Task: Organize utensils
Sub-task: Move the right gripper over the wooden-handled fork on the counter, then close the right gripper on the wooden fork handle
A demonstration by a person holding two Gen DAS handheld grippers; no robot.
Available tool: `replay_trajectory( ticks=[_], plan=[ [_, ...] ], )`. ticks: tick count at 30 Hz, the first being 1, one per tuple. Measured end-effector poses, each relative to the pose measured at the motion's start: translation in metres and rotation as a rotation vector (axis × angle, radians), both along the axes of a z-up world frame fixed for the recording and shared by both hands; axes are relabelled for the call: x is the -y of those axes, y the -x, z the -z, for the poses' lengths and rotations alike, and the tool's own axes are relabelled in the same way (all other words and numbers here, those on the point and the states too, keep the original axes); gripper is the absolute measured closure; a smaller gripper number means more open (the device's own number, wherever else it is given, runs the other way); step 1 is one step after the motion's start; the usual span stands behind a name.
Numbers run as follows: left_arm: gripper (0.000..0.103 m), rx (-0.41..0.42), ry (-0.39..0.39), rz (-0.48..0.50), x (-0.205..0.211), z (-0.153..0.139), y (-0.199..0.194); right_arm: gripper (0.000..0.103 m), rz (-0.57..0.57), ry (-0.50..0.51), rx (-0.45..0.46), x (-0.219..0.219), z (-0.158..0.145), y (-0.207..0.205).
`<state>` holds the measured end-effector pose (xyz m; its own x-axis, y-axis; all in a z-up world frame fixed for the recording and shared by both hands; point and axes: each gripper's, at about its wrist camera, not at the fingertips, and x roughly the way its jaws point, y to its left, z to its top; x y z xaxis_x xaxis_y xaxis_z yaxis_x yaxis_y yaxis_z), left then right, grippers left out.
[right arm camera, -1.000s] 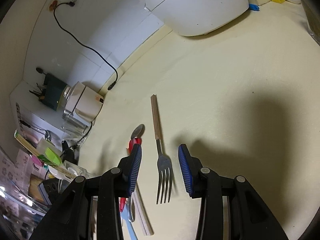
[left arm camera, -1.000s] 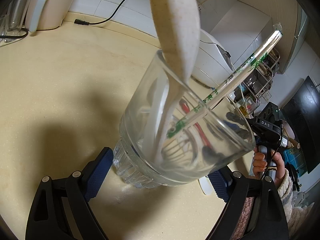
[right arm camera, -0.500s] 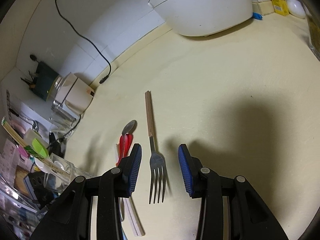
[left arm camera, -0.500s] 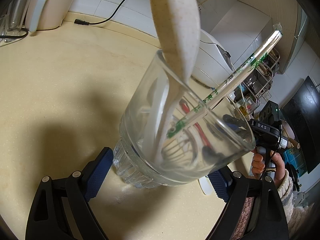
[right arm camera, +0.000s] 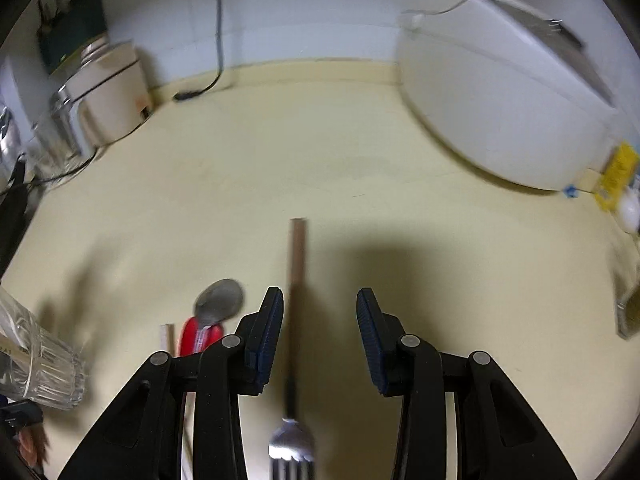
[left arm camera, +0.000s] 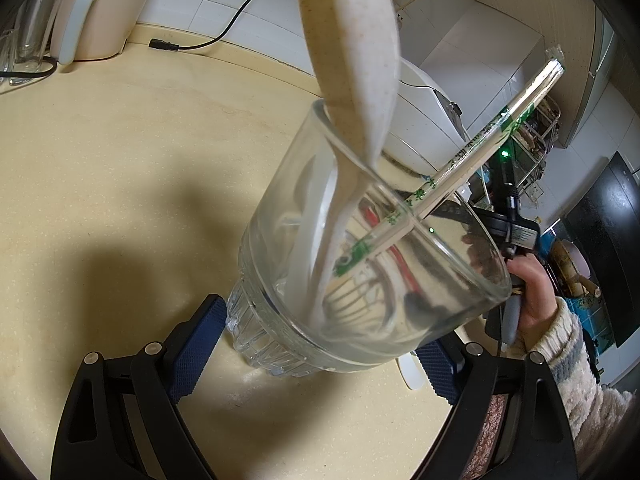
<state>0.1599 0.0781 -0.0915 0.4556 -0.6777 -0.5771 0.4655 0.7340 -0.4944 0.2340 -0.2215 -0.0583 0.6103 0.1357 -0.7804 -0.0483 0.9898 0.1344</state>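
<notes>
On the cream counter [right arm camera: 400, 208] my right claw [right arm camera: 319, 322] hung open above the wooden-handled fork [right arm camera: 297, 264], touching nothing. My left claw [left arm camera: 316, 344] clamped the glass [left arm camera: 360, 280] holding 1 pale spoon [left arm camera: 352, 60] and wrapped chopsticks [left arm camera: 480, 152].

Fork [right arm camera: 295, 280] lies on counter [right arm camera: 360, 168] between right gripper [right arm camera: 320, 320] parted jaws.

A pale yellow speckled stone surface [left arm camera: 120, 152] meets a white tiled wall [left arm camera: 224, 4] (a raised yellow lip runs along the join). A black power cord [left arm camera: 224, 32] trails down the tiles. Soft dark shadows fall across the surface.
</notes>
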Motion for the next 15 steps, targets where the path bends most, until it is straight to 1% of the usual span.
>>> replay_trajectory(
  ticks=[2, 7, 10, 15],
  plan=[
    [0.012, 0.000, 0.000, 0.000, 0.000, 0.000, 0.000, 0.064, -0.018, -0.003, -0.017, -0.003, 0.005, -0.005],
    [0.012, 0.000, 0.000, 0.000, 0.001, 0.000, 0.000, 0.064, -0.038, 0.039, -0.034, -0.008, 0.013, -0.015],
    [0.012, 0.000, 0.000, 0.000, 0.000, 0.000, 0.000, 0.064, -0.042, 0.082, -0.020, -0.014, 0.013, -0.020],
    [0.012, 0.000, 0.000, 0.000, 0.000, 0.000, 0.000, 0.064, -0.059, 0.107, 0.014, -0.020, 0.013, -0.021]
  ],
)
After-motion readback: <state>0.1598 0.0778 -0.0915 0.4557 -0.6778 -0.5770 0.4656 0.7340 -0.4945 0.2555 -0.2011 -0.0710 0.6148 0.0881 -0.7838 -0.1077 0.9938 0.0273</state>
